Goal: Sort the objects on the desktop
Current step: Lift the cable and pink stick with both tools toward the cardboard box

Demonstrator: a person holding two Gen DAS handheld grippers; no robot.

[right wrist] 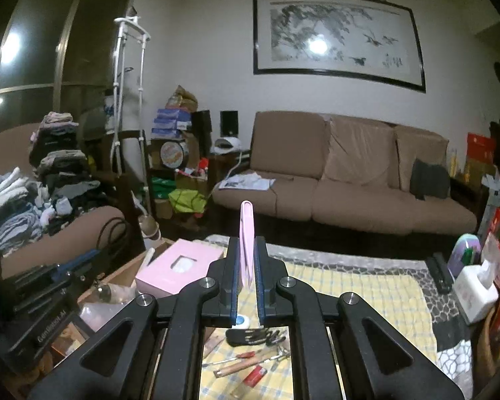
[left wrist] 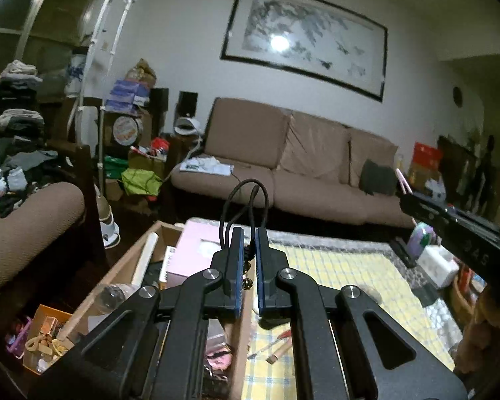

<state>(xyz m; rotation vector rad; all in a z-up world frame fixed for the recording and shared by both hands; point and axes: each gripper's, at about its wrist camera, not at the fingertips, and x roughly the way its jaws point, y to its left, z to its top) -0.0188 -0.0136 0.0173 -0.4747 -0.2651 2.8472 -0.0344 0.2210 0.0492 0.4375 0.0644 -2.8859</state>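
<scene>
I have both grippers raised above the table (right wrist: pixel 366 286), each carrying something, so I judge I am mid-carry between picking up and dropping off. My left gripper (left wrist: pixel 249 260) is clamped on a black cable (left wrist: pixel 246 196), pinched low so its two loops stand up above the jaws and do not trail across the clutter. My right gripper (right wrist: pixel 246 263) is closed on a thin pink case (right wrist: pixel 246 230), held on edge so the flat sides sit against the pads; it sticks up well past the fingertips.

The likely destination is the wooden box (left wrist: pixel 133 260) at the table's left, where a pink tissue box (right wrist: pixel 180 263) already lies; I cannot tell which section each item belongs in.

Counting what remains on the yellow checked cloth near me: one dark glove-like thing (right wrist: pixel 253 335), about three wooden-handled tools (right wrist: pixel 246 360), one red lighter-like object (right wrist: pixel 255 375). At the far right stands one white tissue pack (right wrist: pixel 473 286).
</scene>
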